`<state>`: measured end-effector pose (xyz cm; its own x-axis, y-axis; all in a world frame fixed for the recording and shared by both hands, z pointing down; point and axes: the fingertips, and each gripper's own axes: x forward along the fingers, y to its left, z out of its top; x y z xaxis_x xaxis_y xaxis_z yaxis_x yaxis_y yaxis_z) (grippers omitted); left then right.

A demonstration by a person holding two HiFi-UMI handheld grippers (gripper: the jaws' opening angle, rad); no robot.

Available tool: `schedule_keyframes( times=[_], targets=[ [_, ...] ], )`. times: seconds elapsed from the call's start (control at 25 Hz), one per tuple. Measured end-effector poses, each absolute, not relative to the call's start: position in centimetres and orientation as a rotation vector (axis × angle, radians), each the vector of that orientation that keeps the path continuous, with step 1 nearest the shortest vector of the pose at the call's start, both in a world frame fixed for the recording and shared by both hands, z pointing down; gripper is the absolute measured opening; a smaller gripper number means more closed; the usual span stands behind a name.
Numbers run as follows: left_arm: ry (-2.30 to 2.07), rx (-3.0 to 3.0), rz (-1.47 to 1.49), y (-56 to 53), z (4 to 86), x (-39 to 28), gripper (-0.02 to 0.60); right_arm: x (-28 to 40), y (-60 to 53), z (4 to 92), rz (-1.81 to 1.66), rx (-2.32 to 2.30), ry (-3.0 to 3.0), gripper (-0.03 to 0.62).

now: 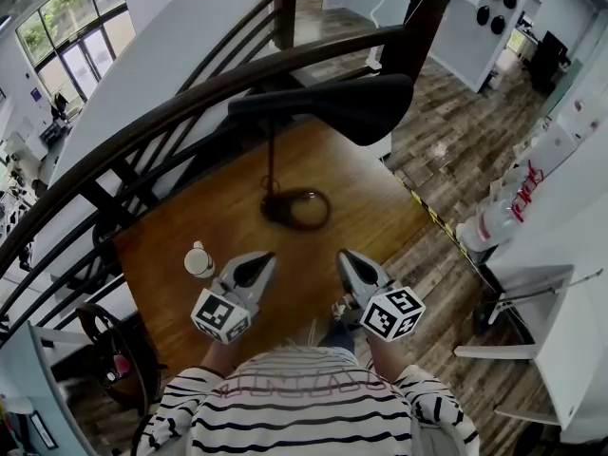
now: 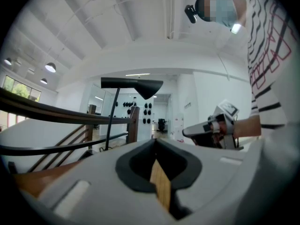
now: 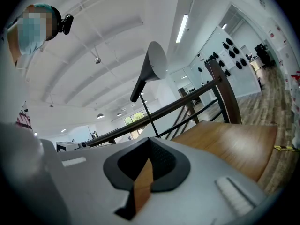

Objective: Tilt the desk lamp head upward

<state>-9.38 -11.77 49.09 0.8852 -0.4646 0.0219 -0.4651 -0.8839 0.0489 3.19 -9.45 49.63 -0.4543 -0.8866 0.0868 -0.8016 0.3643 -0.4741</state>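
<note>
A black desk lamp stands on the wooden table (image 1: pixel 380 221). Its wide shade (image 1: pixel 323 107) lies roughly level above a thin stem (image 1: pixel 273 160) and a ring base (image 1: pixel 296 208). My left gripper (image 1: pixel 265 258) and right gripper (image 1: pixel 345 257) sit side by side near the table's front edge, short of the base, both shut with nothing between the jaws. The left gripper view has the shade (image 2: pixel 132 85) ahead, above the shut left gripper (image 2: pixel 155 142), with the right gripper (image 2: pixel 206 131) beside it. In the right gripper view the shade (image 3: pixel 156 62) is up and ahead of the shut right gripper (image 3: pixel 150 142).
A small white bottle (image 1: pixel 199 260) stands on the table just left of my left gripper. A dark curved stair railing (image 1: pixel 190 103) runs behind and above the table. Yellow-black tape (image 1: pixel 427 212) marks the floor at the table's right, and white furniture (image 1: pixel 560 283) stands beyond.
</note>
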Motion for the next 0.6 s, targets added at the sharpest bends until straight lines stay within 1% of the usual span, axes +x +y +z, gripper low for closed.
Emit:
schedule_keyframes(
  times=[0.6],
  targets=[
    [-0.758, 2.964, 0.037, -10.0, 49.9, -10.8, 0.002, -0.1, -8.9, 51.1, -0.718, -1.563, 2.545, -0.002]
  ],
)
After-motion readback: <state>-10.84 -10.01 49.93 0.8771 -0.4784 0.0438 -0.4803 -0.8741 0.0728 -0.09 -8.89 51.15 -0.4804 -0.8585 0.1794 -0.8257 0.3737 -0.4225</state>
